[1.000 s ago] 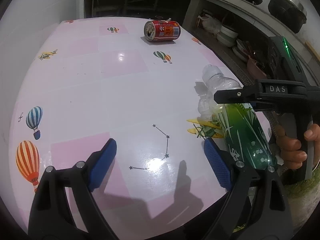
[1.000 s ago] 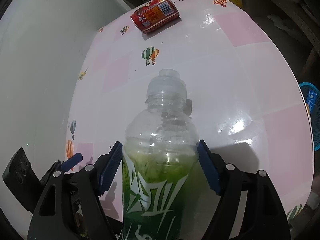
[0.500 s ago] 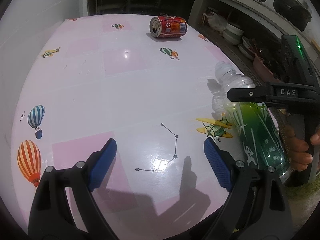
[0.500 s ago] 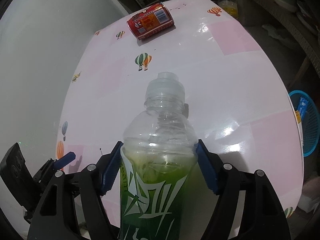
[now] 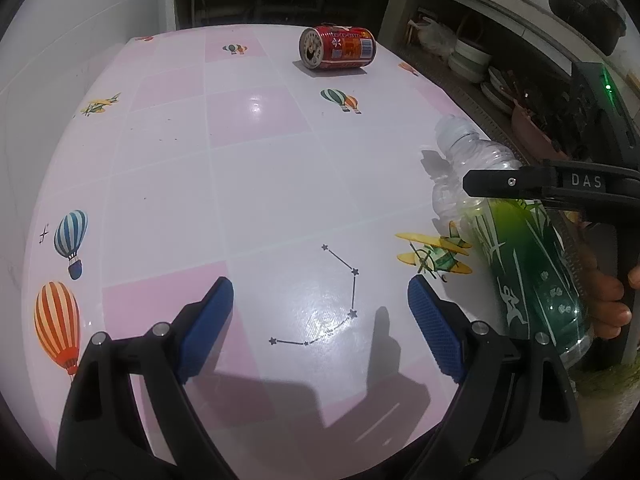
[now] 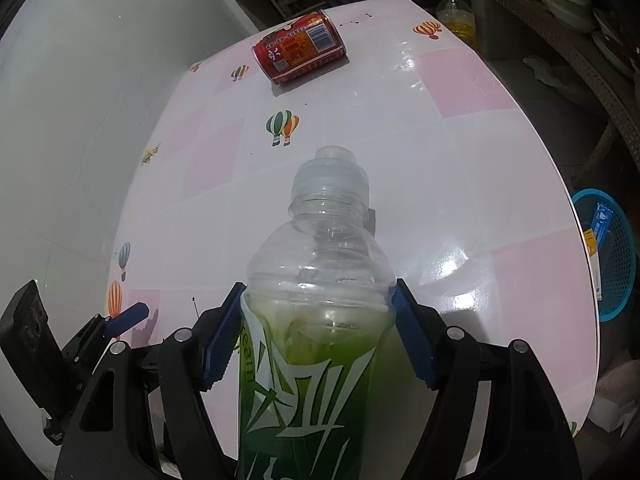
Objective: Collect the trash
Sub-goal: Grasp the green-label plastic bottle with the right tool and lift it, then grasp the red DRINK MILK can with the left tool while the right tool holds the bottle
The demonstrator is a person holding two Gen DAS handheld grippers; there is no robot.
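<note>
My right gripper (image 6: 318, 338) is shut on a clear plastic bottle (image 6: 316, 320) with a green label, held above the table's right side. The bottle also shows in the left wrist view (image 5: 516, 248), with the right gripper (image 5: 520, 182) clamped around it. My left gripper (image 5: 320, 320) is open and empty over the near part of the table. A red drink can (image 5: 338, 47) lies on its side at the far end of the table; it also shows in the right wrist view (image 6: 300, 46).
The table (image 5: 260, 168) has a glossy pink and white checked cover with balloon and plane prints. A blue basket (image 6: 608, 256) holding trash stands on the floor to the right. Shelves with bowls (image 5: 468, 60) run along the right. An oil bottle (image 6: 456, 16) stands beyond the table.
Both grippers have drawn back a little from the can. The right gripper has carried the bottle slightly right and higher. The left gripper stays open.
</note>
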